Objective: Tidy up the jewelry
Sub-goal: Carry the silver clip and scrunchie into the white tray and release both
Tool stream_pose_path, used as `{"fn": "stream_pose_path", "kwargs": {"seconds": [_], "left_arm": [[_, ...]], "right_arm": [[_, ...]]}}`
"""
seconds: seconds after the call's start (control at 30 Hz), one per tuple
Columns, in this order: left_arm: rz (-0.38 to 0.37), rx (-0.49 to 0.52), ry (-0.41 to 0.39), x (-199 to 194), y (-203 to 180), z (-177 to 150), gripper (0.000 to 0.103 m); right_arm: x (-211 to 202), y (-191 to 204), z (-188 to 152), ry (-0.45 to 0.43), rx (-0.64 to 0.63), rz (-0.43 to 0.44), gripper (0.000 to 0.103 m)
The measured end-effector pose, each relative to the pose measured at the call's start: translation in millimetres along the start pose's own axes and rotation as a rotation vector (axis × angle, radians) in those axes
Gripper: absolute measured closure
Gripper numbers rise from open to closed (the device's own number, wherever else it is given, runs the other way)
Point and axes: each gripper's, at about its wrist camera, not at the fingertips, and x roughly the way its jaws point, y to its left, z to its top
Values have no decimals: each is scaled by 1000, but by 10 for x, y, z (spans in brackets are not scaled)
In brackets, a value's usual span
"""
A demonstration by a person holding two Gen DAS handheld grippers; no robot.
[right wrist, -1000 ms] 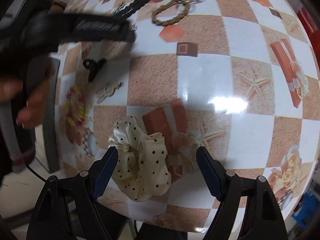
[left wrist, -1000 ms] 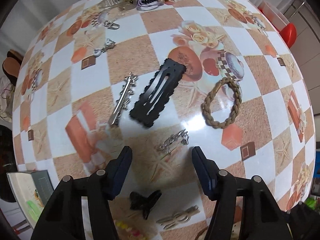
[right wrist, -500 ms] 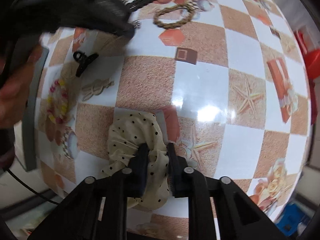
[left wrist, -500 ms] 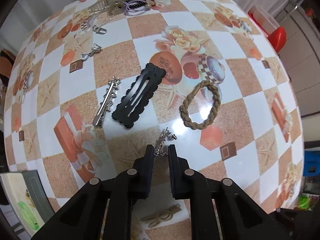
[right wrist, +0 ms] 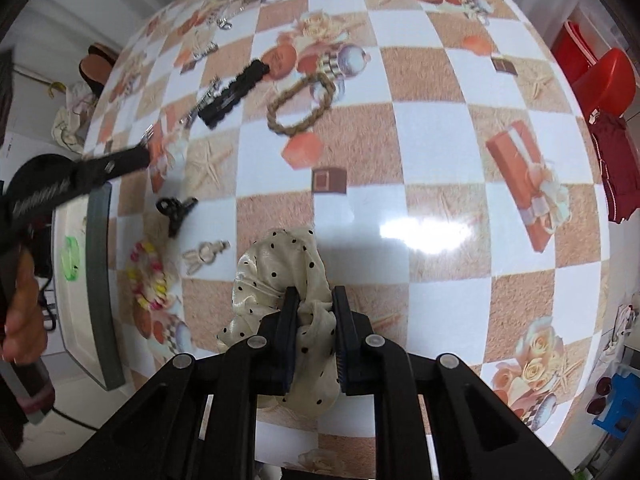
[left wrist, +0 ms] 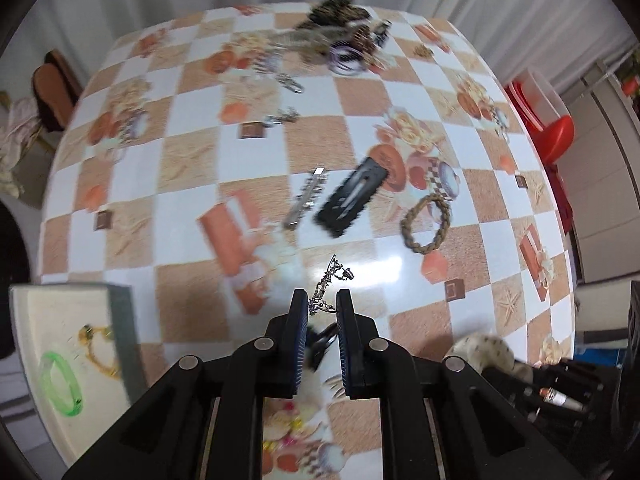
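A round tabletop under a glossy checked cloth of white and tan squares fills the left wrist view, with pale curtains at the far side and a red plastic chair off to the right; at the near left edge sits a grey-rimmed tray already holding a green bangle and a gold chain. The left gripper has its fingers clamped on a small silver chain piece, which juts out beyond the tips, apparently off the cloth; beyond it lie a silver hair clip, a black scalloped snap clip and a braided rope bracelet, and a blurred heap of hair ties and trinkets sits at the far edge.

In the right wrist view the same cloth curves away; the right gripper has its fingers pinched on a cream polka-dot scrunchie, most of which bulges free to the near left; a black claw clip, a gold knot clip and a bead bracelet lie between it and the tray.

Both picks look made, so the step in hand is the carry; next each piece likely needs moving left over the tray before release, the light chain kept from snagging.
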Motion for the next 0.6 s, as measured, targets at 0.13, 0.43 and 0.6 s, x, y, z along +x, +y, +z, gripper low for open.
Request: {"fn": "stream_pose_path", "kwargs": {"seconds": [0.13, 0.43, 0.6], "left_arm": [[26, -44, -17, -165, 236, -162, 84], [99, -213, -47, -534, 1143, -681, 84], [146, -294, -56, -653, 1664, -953, 84]], "right_arm": [[-102, 35, 114, -16, -26, 7, 86], [-101, 761, 242, -31, -106, 62, 86], [-61, 1269, 253, -35, -173, 95, 86]]}}
